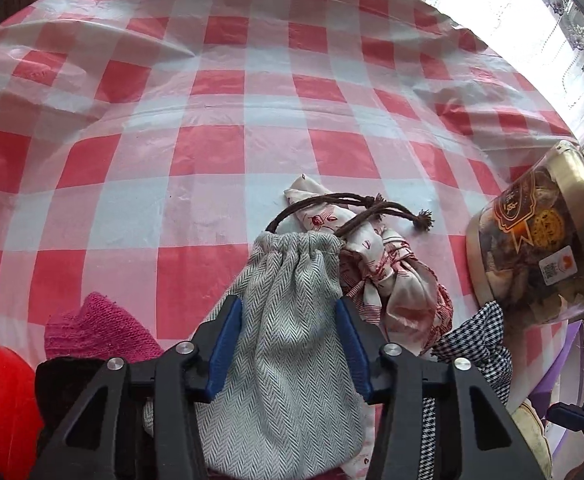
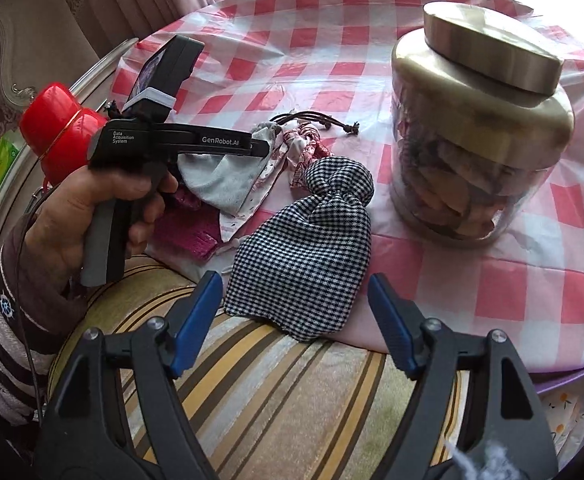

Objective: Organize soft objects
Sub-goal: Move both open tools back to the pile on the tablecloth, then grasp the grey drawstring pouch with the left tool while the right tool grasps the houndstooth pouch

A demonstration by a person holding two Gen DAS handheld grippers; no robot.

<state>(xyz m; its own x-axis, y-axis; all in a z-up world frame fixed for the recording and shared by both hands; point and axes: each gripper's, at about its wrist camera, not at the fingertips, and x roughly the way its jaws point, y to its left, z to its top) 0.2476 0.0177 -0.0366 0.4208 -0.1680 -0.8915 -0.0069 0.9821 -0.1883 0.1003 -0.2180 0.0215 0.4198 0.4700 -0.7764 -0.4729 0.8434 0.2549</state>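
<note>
A grey herringbone drawstring pouch (image 1: 287, 312) lies between the blue pads of my left gripper (image 1: 289, 312); the pads touch its sides and it bulges between them. A white and red patterned cloth (image 1: 388, 280) lies under it to the right. A pink knitted piece (image 1: 99, 328) lies at the left. A black and white houndstooth cloth (image 2: 312, 248) lies on the table edge, straight ahead of my right gripper (image 2: 296, 308), which is open and empty. The left gripper also shows in the right wrist view (image 2: 259, 148) over the pouch (image 2: 219, 180).
A big glass jar (image 2: 472, 140) with a metal lid stands at the right on the red and white checked tablecloth (image 1: 251, 120). A red bottle (image 2: 59, 120) stands at the left. A striped cushion (image 2: 283, 392) lies below the table edge.
</note>
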